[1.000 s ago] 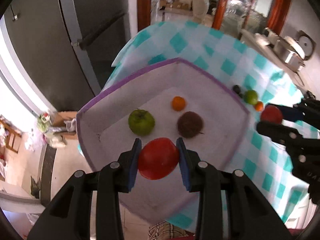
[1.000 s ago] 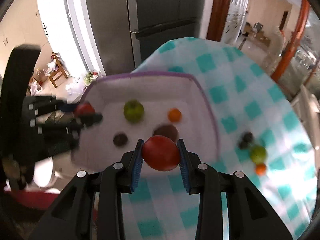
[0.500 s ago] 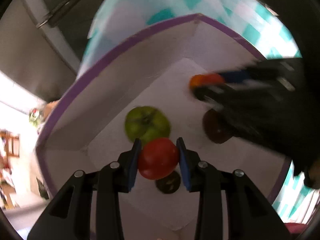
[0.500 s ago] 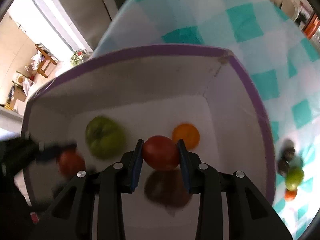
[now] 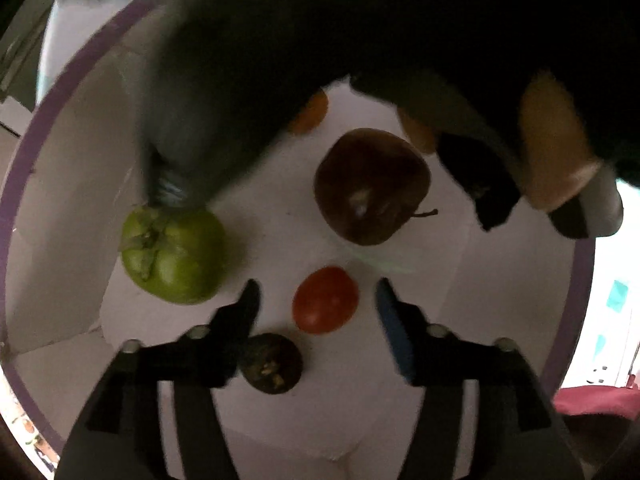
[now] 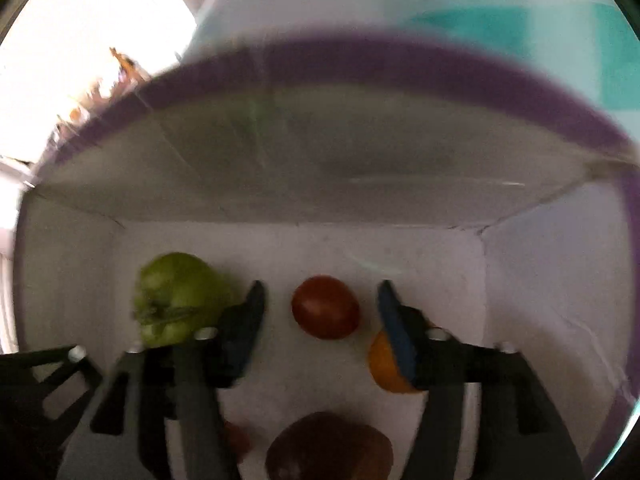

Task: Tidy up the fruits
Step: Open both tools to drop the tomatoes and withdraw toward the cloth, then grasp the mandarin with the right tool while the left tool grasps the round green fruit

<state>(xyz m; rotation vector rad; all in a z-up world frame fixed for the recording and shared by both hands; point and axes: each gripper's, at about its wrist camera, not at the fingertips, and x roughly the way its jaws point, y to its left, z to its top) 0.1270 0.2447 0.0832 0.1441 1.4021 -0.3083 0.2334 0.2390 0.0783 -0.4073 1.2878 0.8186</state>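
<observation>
A sec ago a red tomato was squeezed tight in each gripper, up above the box. Now both grippers are down inside the box w/ jaws opening, and no pad touches fruit.

Left gripper (image 5: 316, 300): jaws are set apart, and a red tomato (image 5: 325, 300) is seen between them, lying on the box floor w/ a gap on each side. It is let go. Just below the left finger a small dark fruit (image 5: 272, 362) is seen. A green fruit (image 5: 174, 254) w/ a leafy top lies to the left, a big dark red apple (image 5: 370, 186) w/ a stem lies above the tomato. A small orange fruit (image 5: 310, 114) is half hidden by the dark blurred bulk of the other gripper.

Right gripper (image 6: 320, 306): jaws are apart too, and a second red tomato (image 6: 325, 307) is seen between them on the floor, not touched. The green fruit (image 6: 176, 302) is by the left finger, the orange fruit (image 6: 384, 364) is partly behind the right finger, the dark apple (image 6: 328, 446) is at the bottom.

Surface & room: the box (image 6: 360, 60) is white inside w/ a purple rim. Before, lots of room was seen (fridge, doors); now only bits of white and teal checked cloth (image 6: 500, 24) are seen past the rim.
</observation>
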